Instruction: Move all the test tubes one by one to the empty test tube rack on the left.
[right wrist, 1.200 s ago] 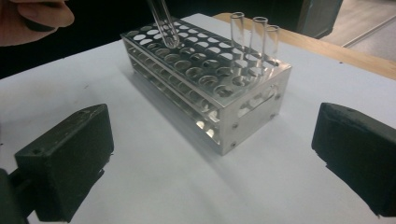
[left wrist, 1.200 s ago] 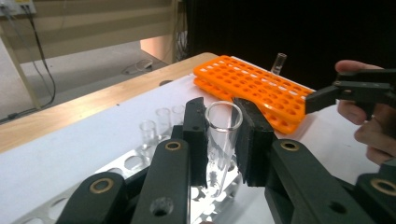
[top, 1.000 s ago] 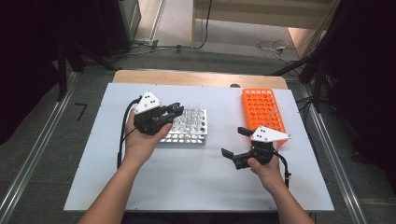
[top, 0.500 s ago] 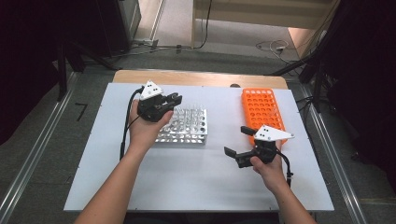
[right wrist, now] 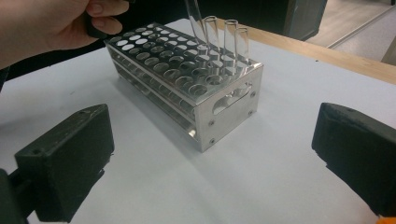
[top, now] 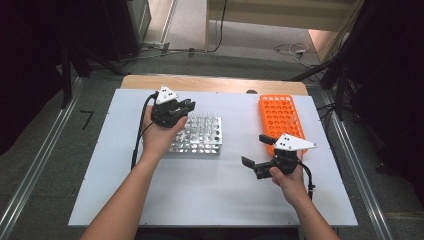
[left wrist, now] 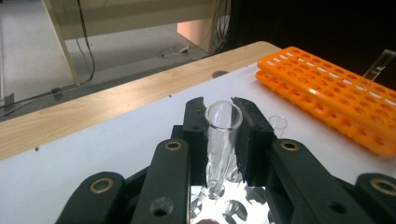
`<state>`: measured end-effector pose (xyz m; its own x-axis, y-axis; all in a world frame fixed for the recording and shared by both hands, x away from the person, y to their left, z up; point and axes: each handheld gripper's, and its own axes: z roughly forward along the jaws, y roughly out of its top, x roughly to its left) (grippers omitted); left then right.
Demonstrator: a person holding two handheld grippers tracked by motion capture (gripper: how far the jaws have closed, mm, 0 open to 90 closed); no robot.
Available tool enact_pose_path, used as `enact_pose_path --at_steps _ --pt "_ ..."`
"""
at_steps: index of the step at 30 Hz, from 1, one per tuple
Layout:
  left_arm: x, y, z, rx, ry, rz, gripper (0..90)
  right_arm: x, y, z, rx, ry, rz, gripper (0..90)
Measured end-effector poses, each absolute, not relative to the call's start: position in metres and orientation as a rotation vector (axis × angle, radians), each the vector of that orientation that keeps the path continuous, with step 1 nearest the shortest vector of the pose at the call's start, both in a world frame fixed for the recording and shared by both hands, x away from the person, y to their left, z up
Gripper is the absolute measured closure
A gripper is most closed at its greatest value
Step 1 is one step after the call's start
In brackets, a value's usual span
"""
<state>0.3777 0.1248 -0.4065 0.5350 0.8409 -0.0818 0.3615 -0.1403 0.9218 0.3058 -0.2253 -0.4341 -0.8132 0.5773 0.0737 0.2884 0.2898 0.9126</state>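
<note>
My left gripper (top: 186, 106) (left wrist: 223, 122) is shut on a clear glass test tube (left wrist: 221, 140), held upright over the far left part of the metal tube rack (top: 200, 135) (right wrist: 187, 88). The tube's lower end (right wrist: 195, 21) hangs just above the rack's holes. Three more clear tubes (right wrist: 226, 39) stand in the rack's far row. My right gripper (top: 257, 151) (right wrist: 210, 158) is open with nothing between its jaws, low over the white table beside the orange rack (top: 280, 117) (left wrist: 336, 93).
The white tabletop (top: 210, 190) has free room in front of both racks. A wooden strip (top: 210, 82) runs along the far edge. One clear tube (left wrist: 379, 63) leans out of the orange rack. Cables lie on the floor beyond.
My left gripper has moved from the rack's middle toward its far left corner, carrying the tube. The right gripper has drifted slightly and stays open.
</note>
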Motion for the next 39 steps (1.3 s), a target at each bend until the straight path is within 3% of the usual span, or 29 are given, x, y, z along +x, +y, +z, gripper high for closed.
enact_pose_path --at_steps 39 --pt "0.388 0.103 -0.432 1.885 1.073 0.562 72.4 0.306 -0.228 -0.433 0.798 2.278 1.521 0.0"
